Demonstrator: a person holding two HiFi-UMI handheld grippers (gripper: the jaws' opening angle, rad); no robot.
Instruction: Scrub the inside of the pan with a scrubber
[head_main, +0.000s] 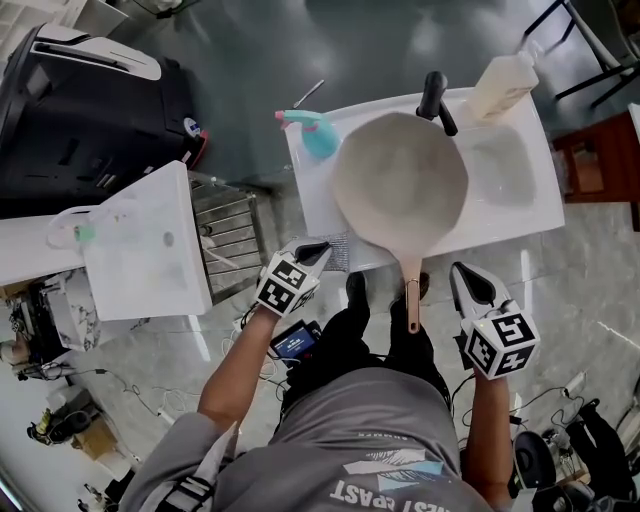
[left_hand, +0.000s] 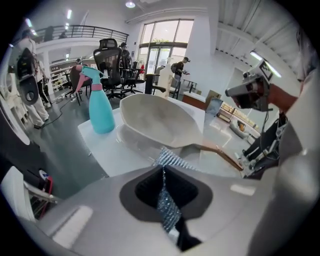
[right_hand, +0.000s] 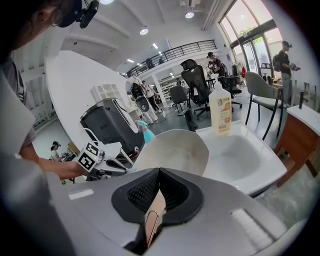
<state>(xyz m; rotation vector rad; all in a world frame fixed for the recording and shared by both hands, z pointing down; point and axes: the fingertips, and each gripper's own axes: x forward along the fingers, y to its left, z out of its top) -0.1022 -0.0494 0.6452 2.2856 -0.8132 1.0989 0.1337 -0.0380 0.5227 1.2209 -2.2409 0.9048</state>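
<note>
The cream pan (head_main: 400, 185) (left_hand: 155, 117) (right_hand: 172, 150) rests on the white sink unit (head_main: 530, 215). Its copper handle (head_main: 413, 295) (left_hand: 222, 155) points back at me. My left gripper (head_main: 318, 250) (left_hand: 163, 169) hovers at the counter's front edge, left of the handle, shut on a silvery mesh scrubber (head_main: 338, 252) (left_hand: 170, 160). My right gripper (head_main: 462, 272) (left_hand: 227, 92) (right_hand: 160, 172) hangs right of the handle and above it, touching nothing. Its jaws stand slightly apart. Through their gap, in the right gripper view, the handle's looped end (right_hand: 151, 220) shows.
A teal spray bottle (head_main: 318, 135) (left_hand: 100, 105) stands left of the pan. Behind the basin are a black tap (head_main: 435, 100) and a soap bottle (head_main: 505, 85) (right_hand: 221, 112). A white box (head_main: 150, 240), a metal rack (head_main: 230, 235) and a black machine (head_main: 90, 110) stand to the left.
</note>
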